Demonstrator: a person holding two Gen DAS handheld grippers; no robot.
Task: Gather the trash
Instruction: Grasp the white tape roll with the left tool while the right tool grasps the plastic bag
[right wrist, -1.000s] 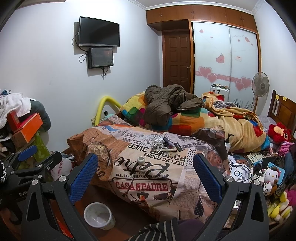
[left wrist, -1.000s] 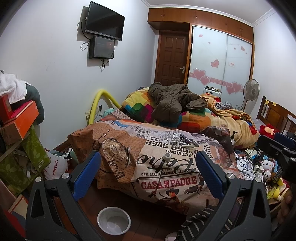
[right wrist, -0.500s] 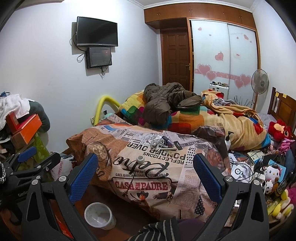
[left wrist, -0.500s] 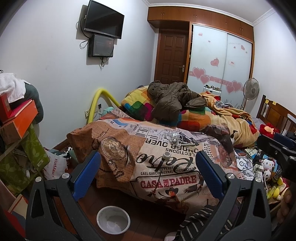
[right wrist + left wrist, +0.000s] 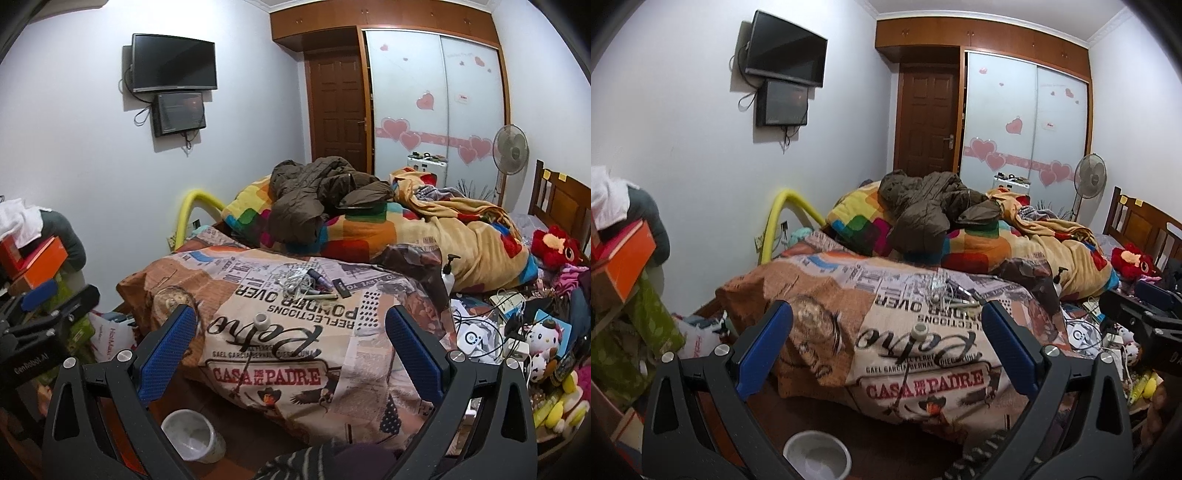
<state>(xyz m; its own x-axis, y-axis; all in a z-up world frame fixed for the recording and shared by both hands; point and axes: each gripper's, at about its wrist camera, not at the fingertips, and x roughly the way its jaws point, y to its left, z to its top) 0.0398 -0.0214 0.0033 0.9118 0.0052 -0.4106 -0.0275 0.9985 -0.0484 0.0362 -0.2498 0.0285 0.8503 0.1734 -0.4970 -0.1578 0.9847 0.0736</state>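
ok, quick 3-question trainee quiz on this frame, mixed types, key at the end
1. True or false: both claws, left claw and right claw, are open and empty.
2. Where is the white bin? A) on the bed B) on the floor by the bed C) on the wardrobe
3. Fill in: the small white cap lies on the printed ____.

Key: 1 true; 2 B; 3 blanket
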